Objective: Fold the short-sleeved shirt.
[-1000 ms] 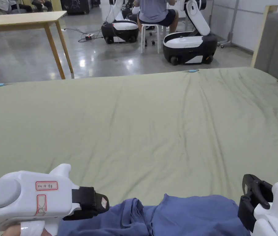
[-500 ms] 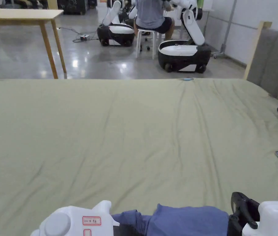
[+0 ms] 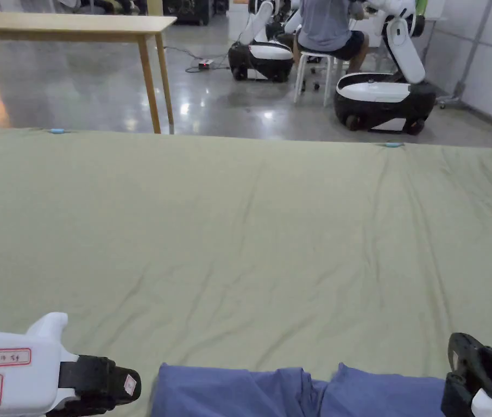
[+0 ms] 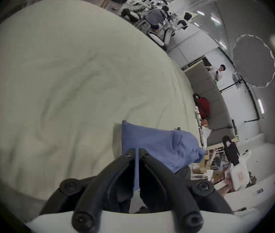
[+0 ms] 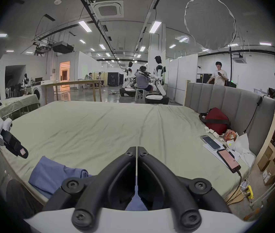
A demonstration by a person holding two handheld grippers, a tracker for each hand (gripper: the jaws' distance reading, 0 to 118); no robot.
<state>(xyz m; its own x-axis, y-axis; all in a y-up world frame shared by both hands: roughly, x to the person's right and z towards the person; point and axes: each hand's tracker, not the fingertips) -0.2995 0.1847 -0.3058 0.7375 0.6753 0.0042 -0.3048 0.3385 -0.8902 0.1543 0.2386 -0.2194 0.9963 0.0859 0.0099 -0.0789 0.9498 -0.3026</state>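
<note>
Hovering at left: left gripper (image 3: 103, 383), jaws nearly closed with nothing visibly pinched between them, just beside the shirt's left end.
Shirt: blue shirt (image 3: 294, 391) bunched along the near edge of the green bed (image 3: 239, 228), long axis left-to-right between the grippers.
Right gripper (image 5: 136, 150): clenched, empty, looks about equally close.

1. The green sheet (image 3: 250, 228) lies bare ahead of the blue shirt (image 3: 294, 390).
2. Two phones (image 5: 210, 142), papers and a red bag (image 5: 216, 120) crowd the bed's right edge.
</note>
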